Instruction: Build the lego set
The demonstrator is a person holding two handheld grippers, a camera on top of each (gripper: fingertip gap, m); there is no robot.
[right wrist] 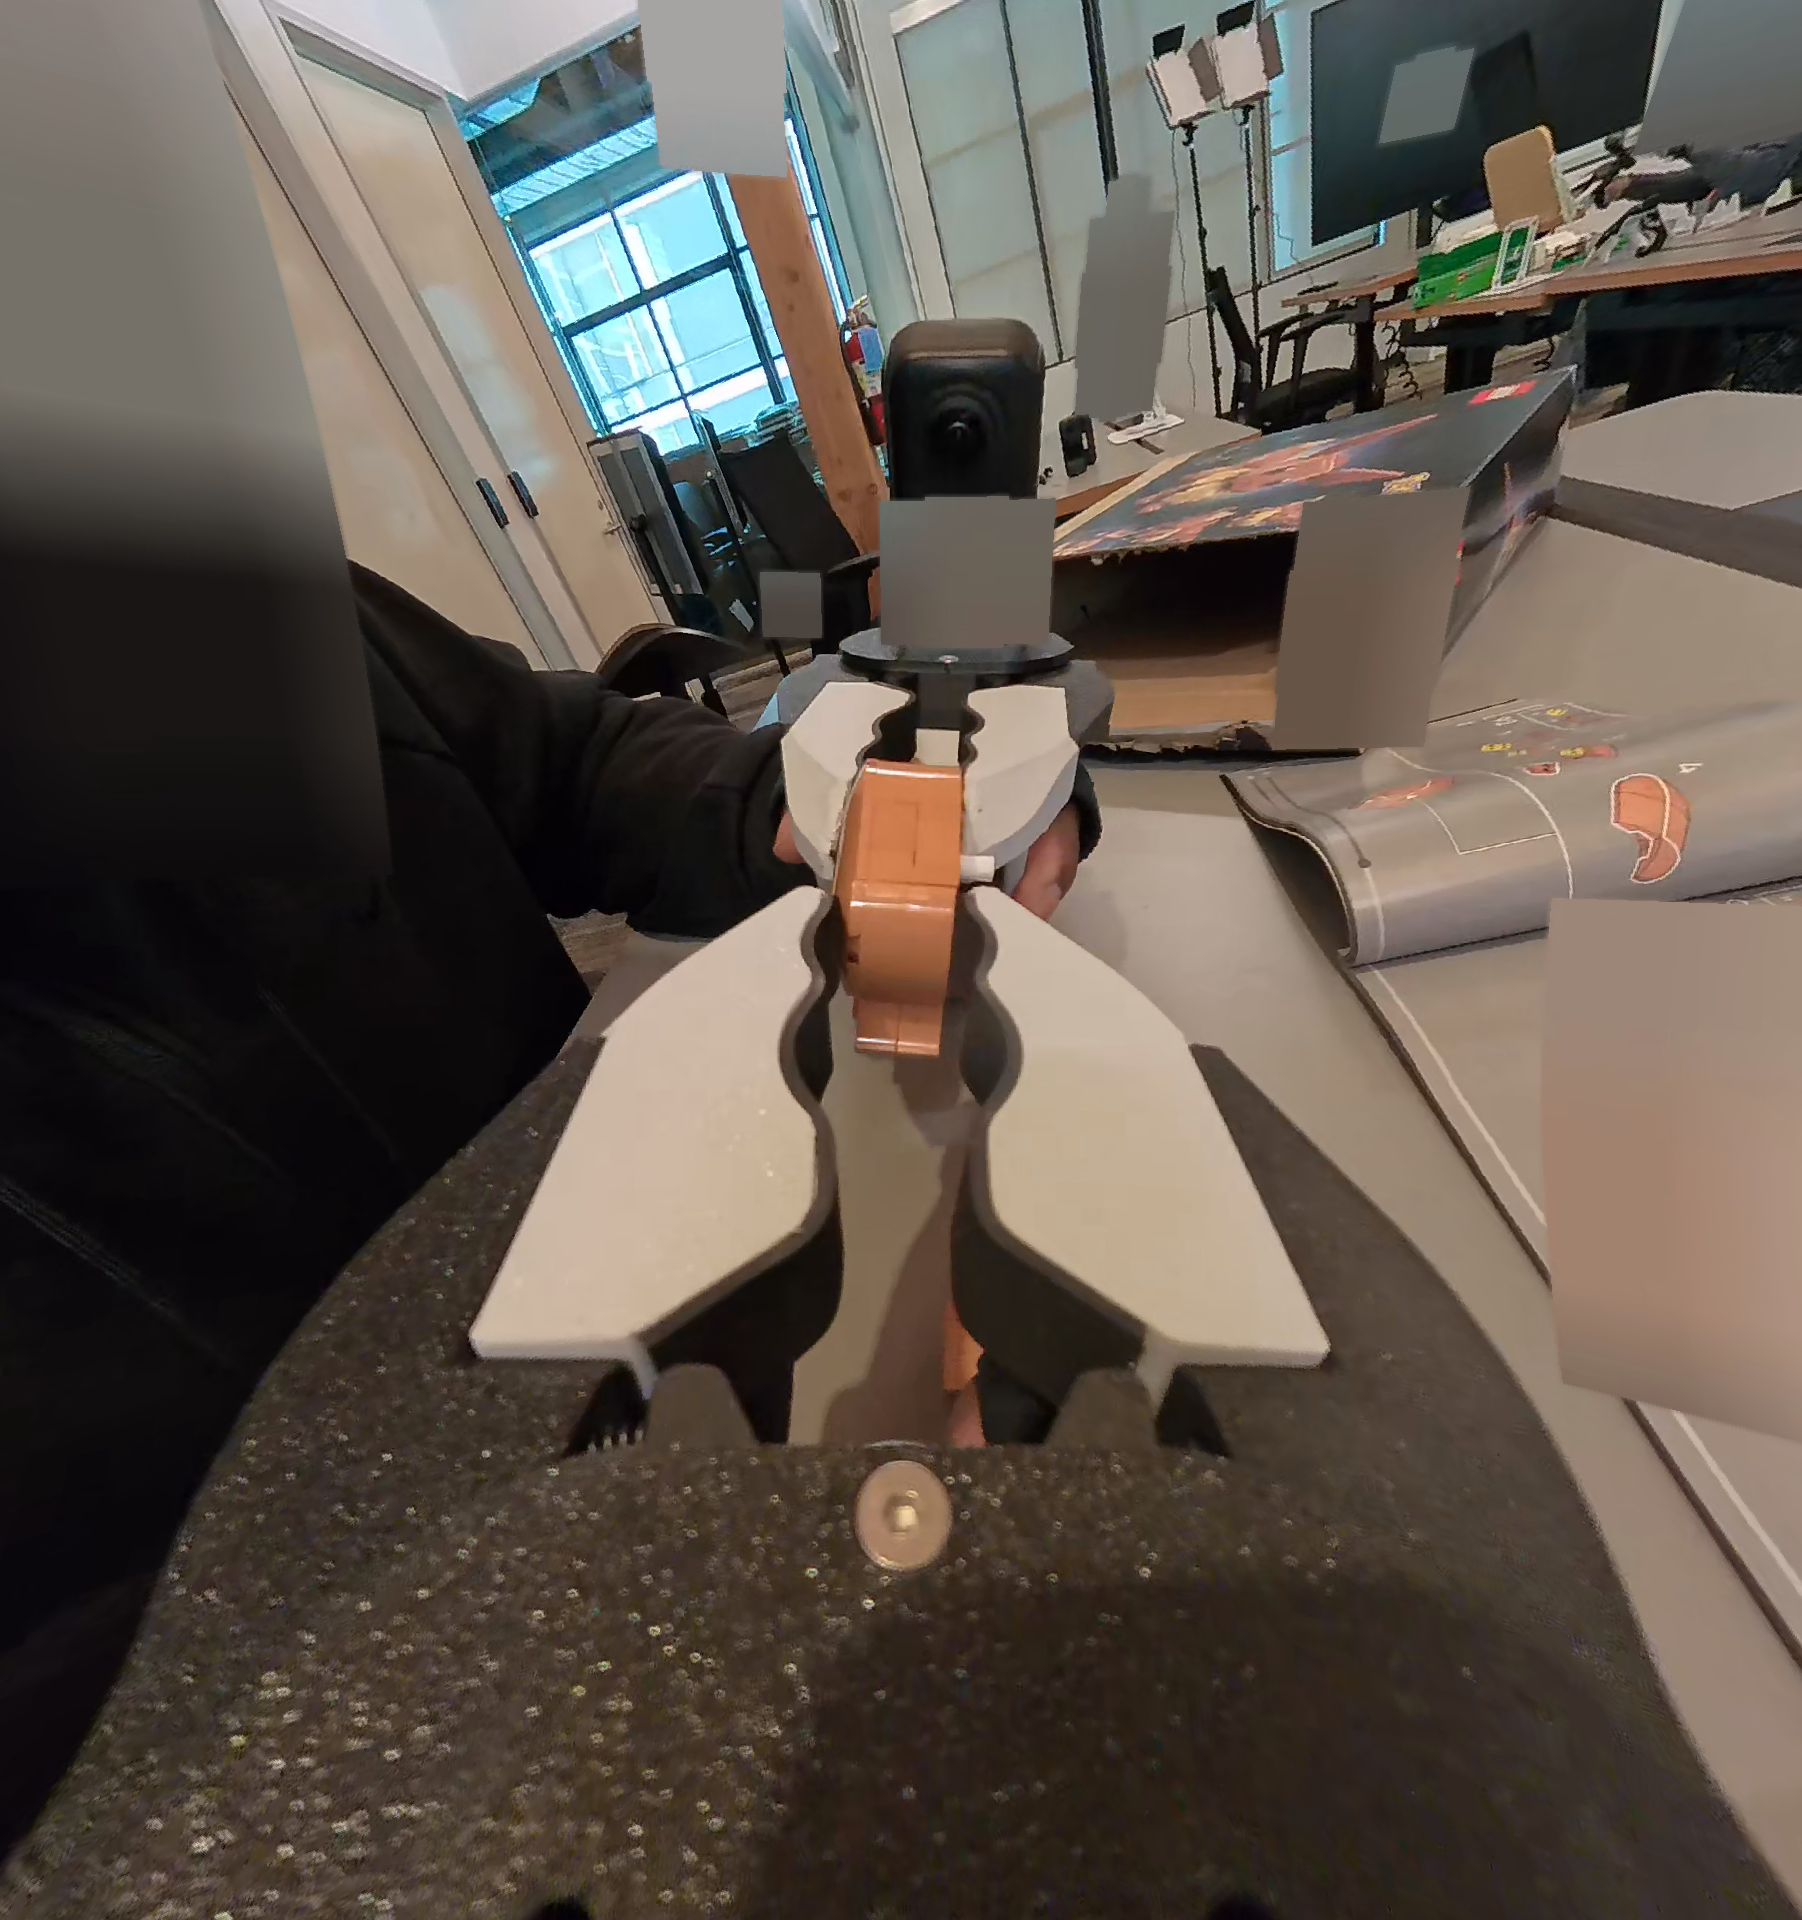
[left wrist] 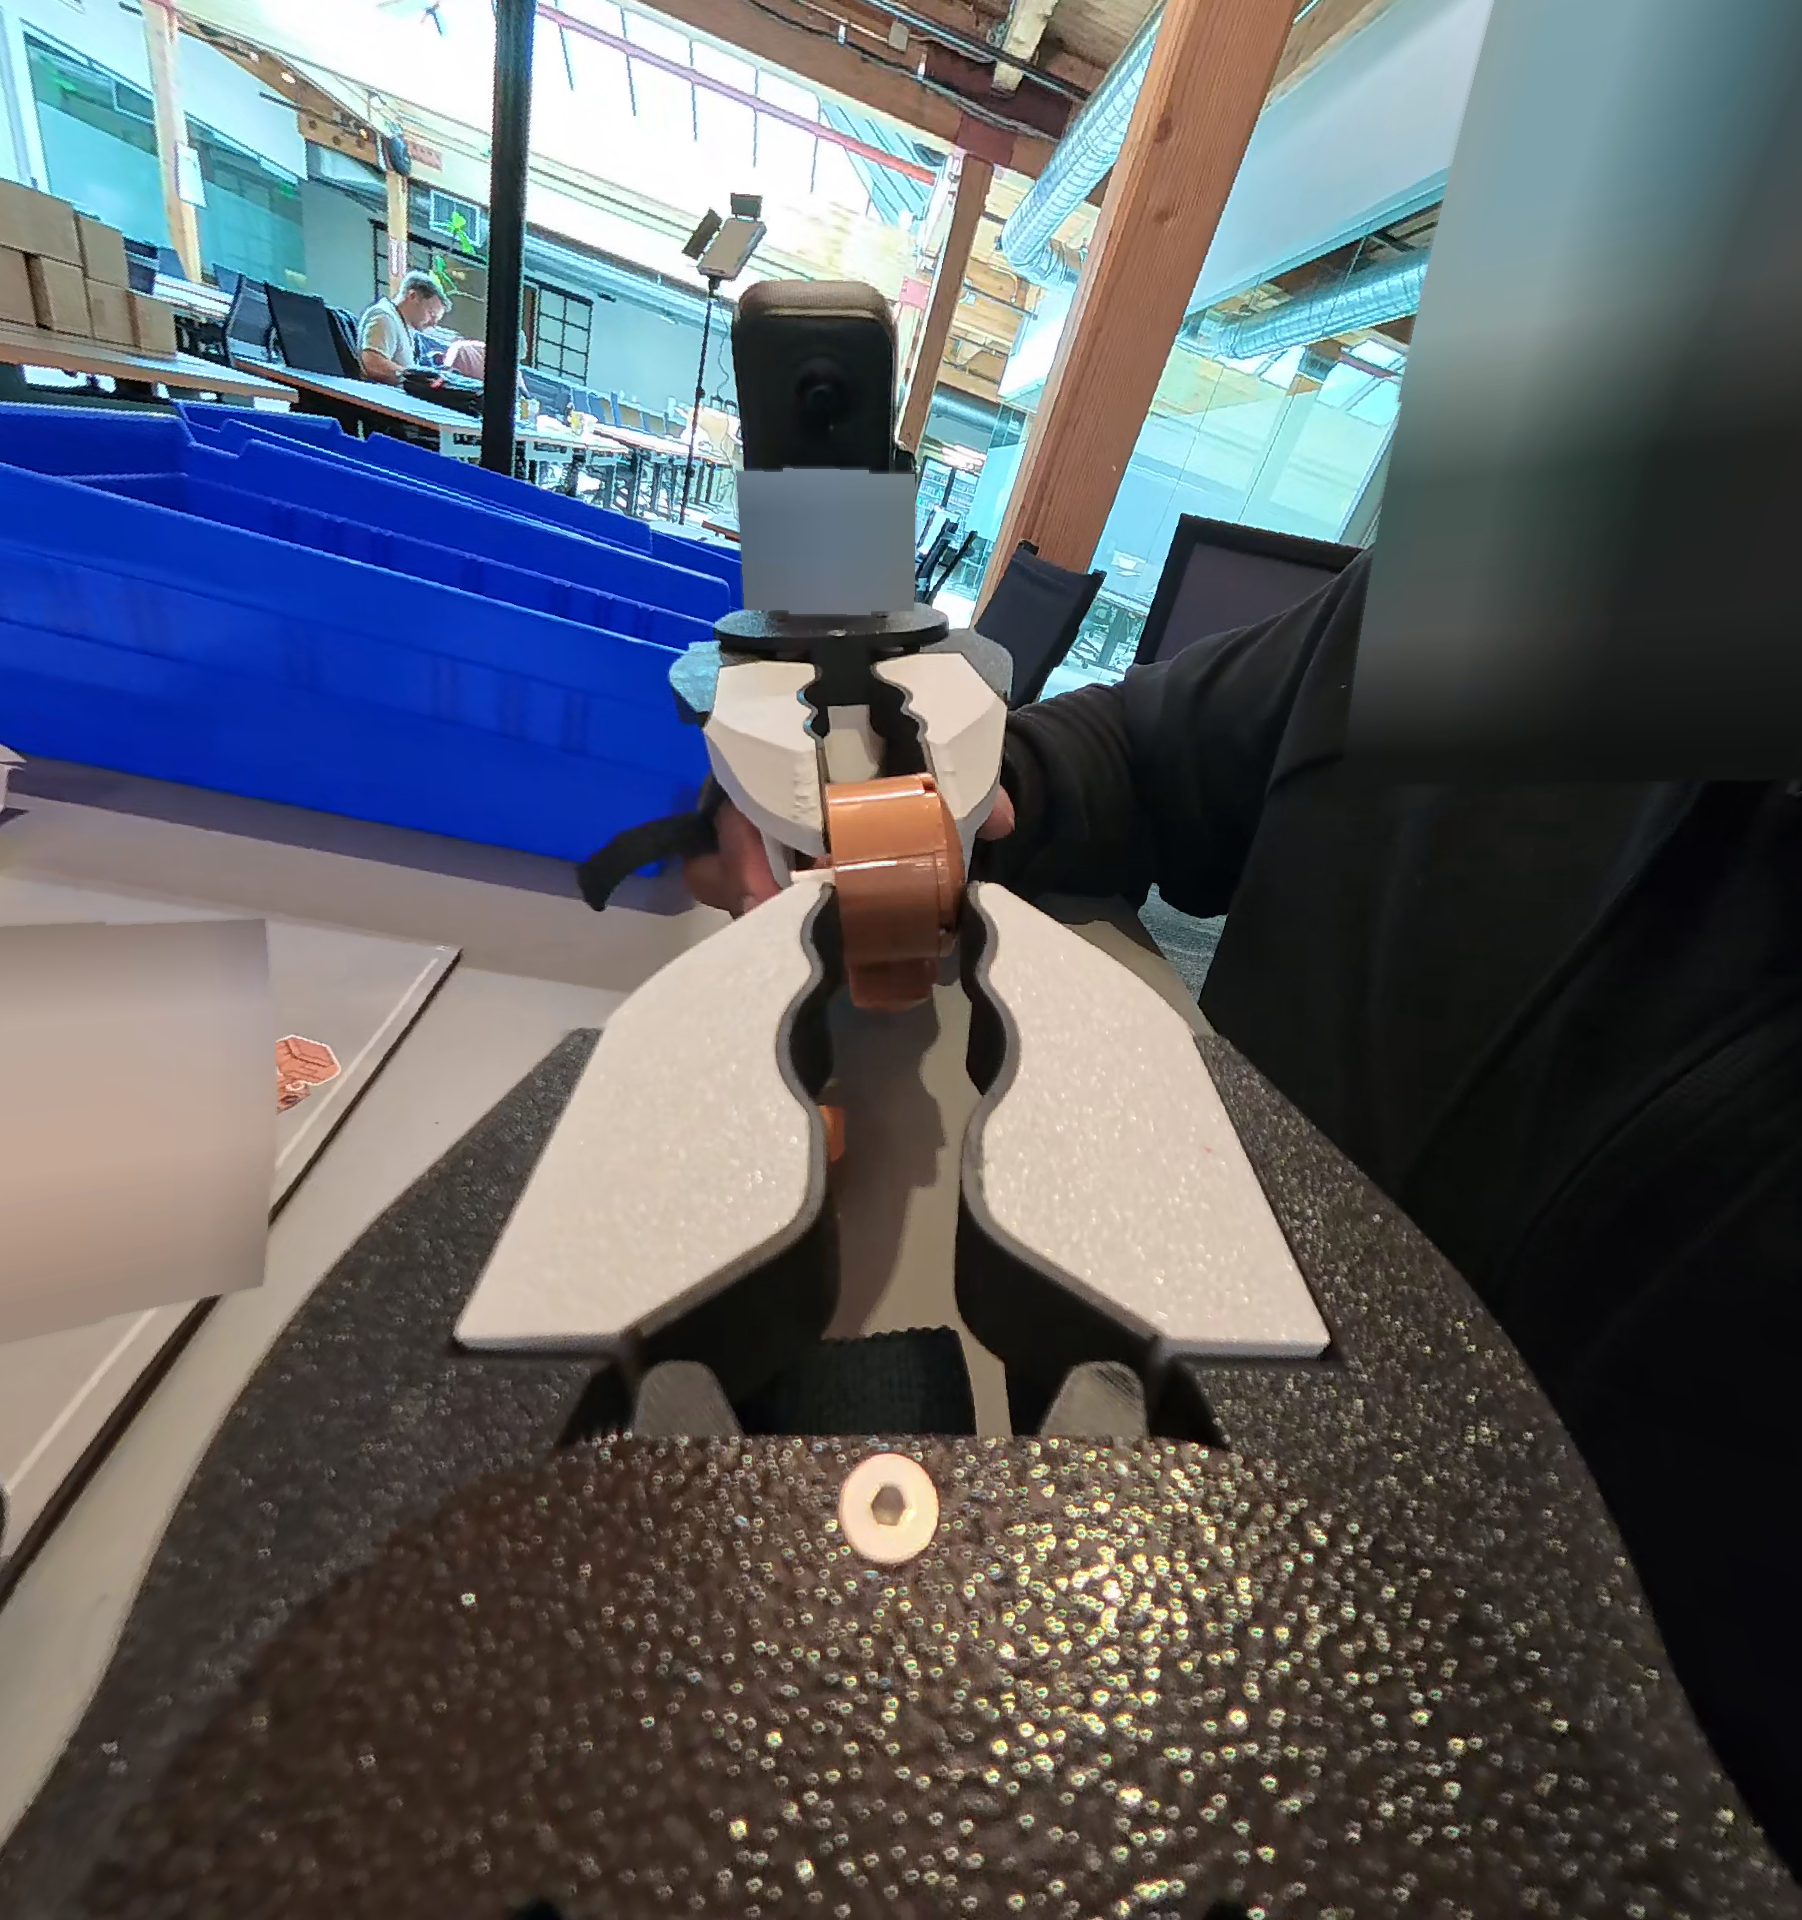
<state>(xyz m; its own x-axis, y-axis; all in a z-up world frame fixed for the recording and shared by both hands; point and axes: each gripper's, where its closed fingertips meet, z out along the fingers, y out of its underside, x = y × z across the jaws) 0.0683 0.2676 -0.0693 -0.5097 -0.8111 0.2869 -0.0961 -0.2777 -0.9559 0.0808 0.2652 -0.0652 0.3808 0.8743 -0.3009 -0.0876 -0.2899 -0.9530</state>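
Together, left gripper (left wrist: 892,914) and right gripper (right wrist: 897,925) clamp one brown brick assembly (left wrist: 892,883) beside blue bins (left wrist: 305,623).

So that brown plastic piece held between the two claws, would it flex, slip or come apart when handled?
The brown plastic piece looks stiff: it keeps its rounded shape with the left claw and right claw gripping opposite ends. Its glossy faces may slip. Visible seams suggest joined parts that might separate.

Right gripper (right wrist: 902,914) and left gripper (right wrist: 918,779) meet tip to tip, both clamped on 1 orange-brown brick assembly (right wrist: 897,904) above grey table (right wrist: 1240,1039). Open instruction booklet (right wrist: 1499,842) right, torn box (right wrist: 1292,499) behind.
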